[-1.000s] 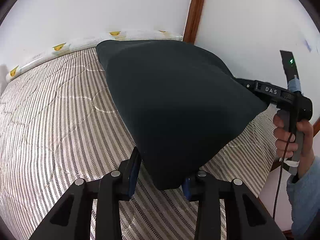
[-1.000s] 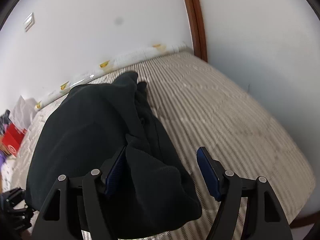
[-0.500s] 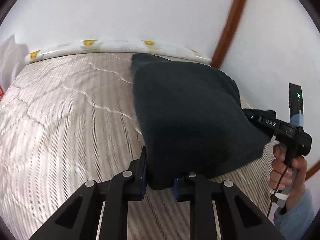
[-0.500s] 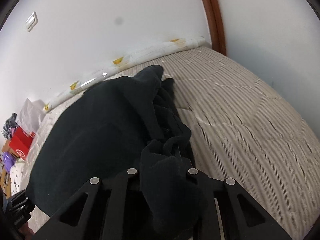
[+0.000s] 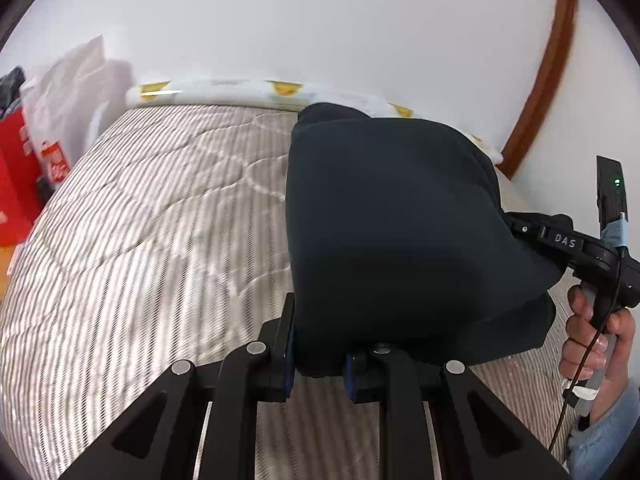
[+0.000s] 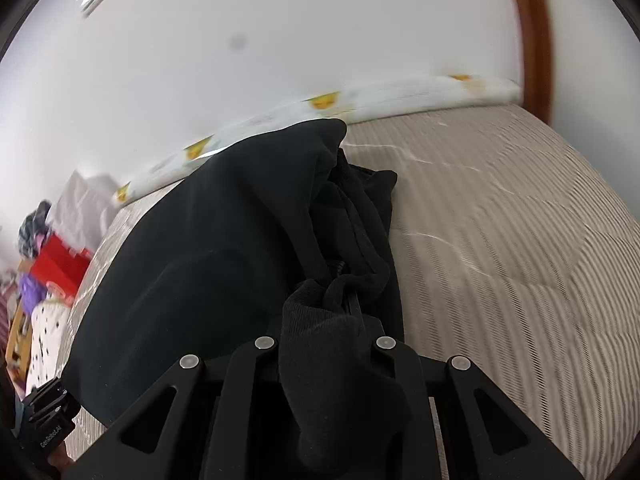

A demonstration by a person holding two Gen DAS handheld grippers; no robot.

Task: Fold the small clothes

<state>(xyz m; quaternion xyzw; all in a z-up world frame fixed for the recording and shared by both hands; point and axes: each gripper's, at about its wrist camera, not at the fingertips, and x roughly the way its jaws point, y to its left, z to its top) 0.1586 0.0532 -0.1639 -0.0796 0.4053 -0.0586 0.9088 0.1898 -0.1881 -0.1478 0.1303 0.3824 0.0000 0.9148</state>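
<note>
Both hand-held grippers, left [image 5: 318,364] and right [image 6: 326,344], have shifted sideways and are now clamping the dark garment [image 5: 400,232] above the striped bed [image 5: 140,260].

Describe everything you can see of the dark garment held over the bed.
The dark garment looks like soft, thick, navy-black knit, with a ribbed edge bunched at the right claw. It hangs slack between the two claws, its far end draping onto the striped mattress. The left claw pinches one corner; the right claw is shut on a gathered fold.
</note>
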